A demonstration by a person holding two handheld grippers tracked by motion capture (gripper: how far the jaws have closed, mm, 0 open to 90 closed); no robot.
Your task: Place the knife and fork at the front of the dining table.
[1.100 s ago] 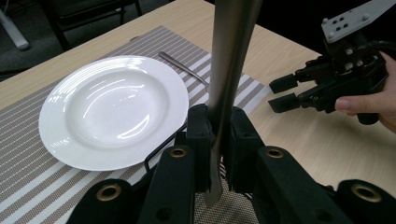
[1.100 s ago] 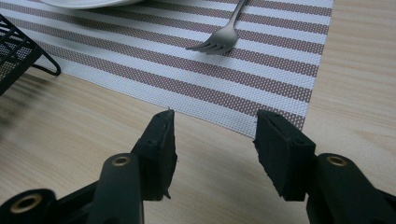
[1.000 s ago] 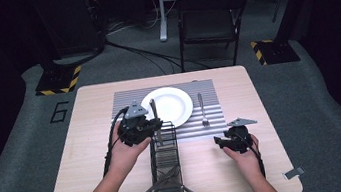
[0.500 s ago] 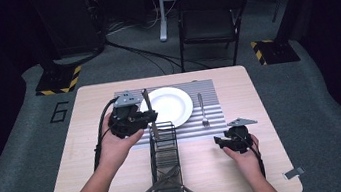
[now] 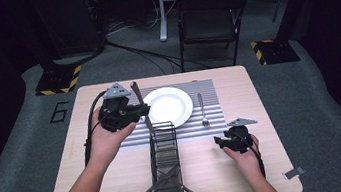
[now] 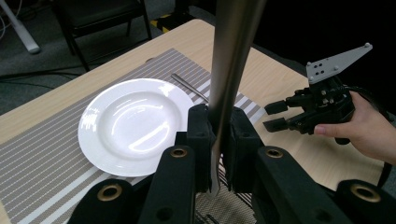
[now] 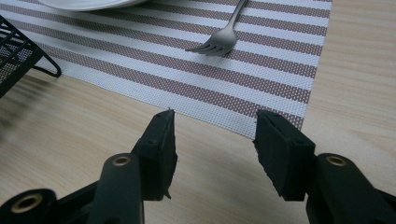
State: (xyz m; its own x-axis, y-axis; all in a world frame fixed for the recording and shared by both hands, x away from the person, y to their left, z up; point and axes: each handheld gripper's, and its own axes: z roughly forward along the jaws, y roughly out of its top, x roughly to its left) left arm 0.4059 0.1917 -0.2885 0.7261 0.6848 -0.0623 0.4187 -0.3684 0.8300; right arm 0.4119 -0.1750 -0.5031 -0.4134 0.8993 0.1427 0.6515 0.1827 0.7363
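High view, left of centre: left gripper (image 5: 143,111) clenched on a table knife (image 5: 140,105), handle standing up past the jaws, blade slanting down to the right toward the top edge of the black wire cutlery caddy (image 5: 165,160). Whether the blade tip touches the caddy cannot be told. Inside the caddy's near end, lower centre: more cutlery (image 5: 160,182) lying crossed, pieces too small to name. Upper centre: white plate (image 5: 170,107) on a striped placemat (image 5: 212,120), fork (image 5: 202,107) just right of the plate, apart from it. Lower right: right gripper (image 5: 219,142) low over the bare wooden table (image 5: 253,89), held in a hand (image 5: 240,154).

Left gripper view, closer: pads (image 6: 198,140) pressed flat on both sides of the knife (image 6: 231,70), steel rising out of the top of the frame; plate (image 6: 135,123) at centre left, right gripper (image 6: 275,115) at right edge, jaws parted.

Right gripper view: jaws released, bare wood between them; fork tines (image 7: 212,46) on the placemat (image 7: 261,79) at upper centre, caddy corner (image 7: 18,56) at left edge.
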